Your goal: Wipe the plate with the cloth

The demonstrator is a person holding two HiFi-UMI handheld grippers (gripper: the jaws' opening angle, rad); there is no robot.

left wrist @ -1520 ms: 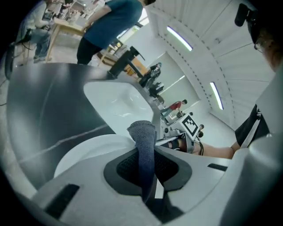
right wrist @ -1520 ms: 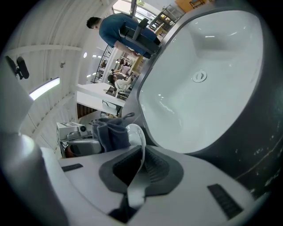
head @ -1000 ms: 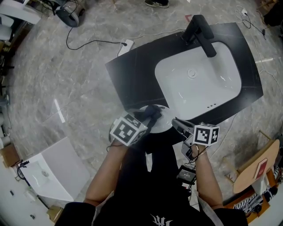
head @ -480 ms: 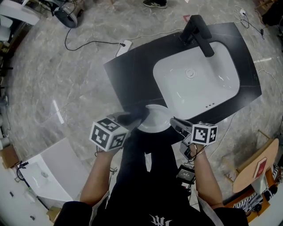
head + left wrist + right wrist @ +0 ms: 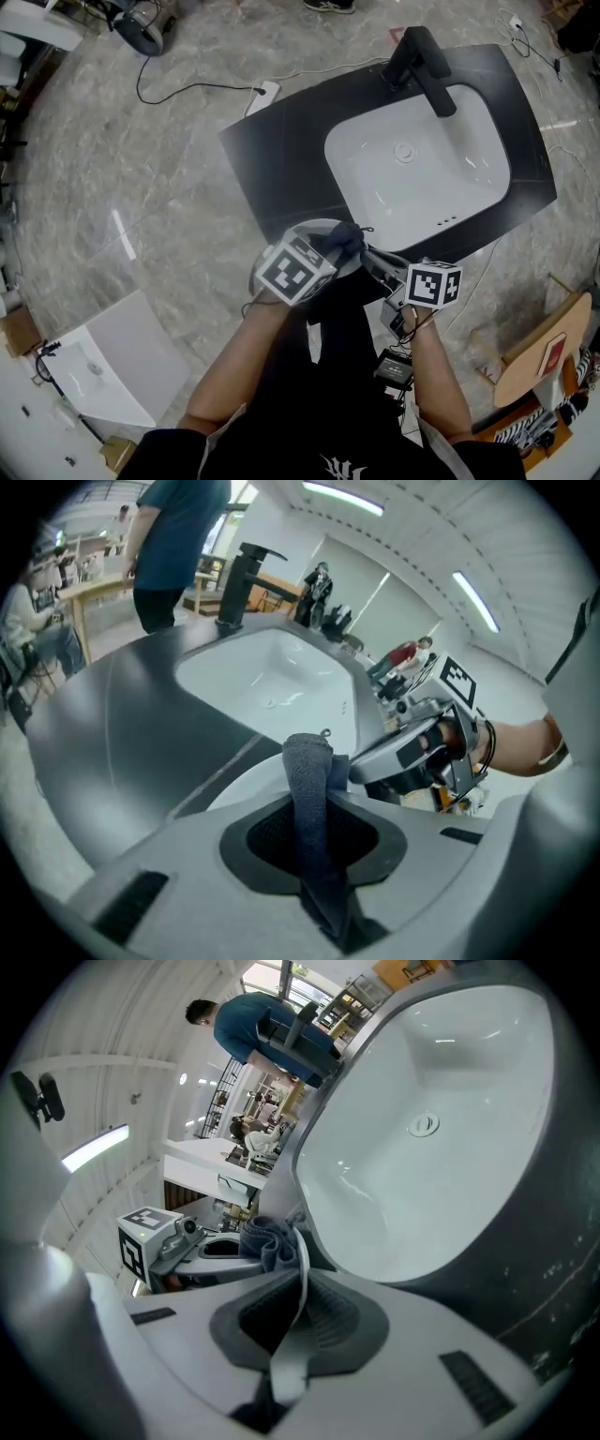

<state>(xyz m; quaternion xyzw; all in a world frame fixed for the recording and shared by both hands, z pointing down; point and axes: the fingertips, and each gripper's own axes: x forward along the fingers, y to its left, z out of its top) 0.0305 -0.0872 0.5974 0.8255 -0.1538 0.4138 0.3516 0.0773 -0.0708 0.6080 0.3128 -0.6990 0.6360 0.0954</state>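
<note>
Here, nearest the person, the right gripper [image 5: 296, 1309] is pinching the rim of the round white plate [image 5: 246, 782]. The left gripper [image 5: 309, 803] is clamping the folded dark grey cloth [image 5: 307, 766] against that plate. Farther off, the black counter [image 5: 281, 159] is carrying a white basin [image 5: 422, 169] and a black tap [image 5: 427, 58].

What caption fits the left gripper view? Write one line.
Left gripper holds a dark cloth over the white plate that the right gripper grips near the sink.
</note>
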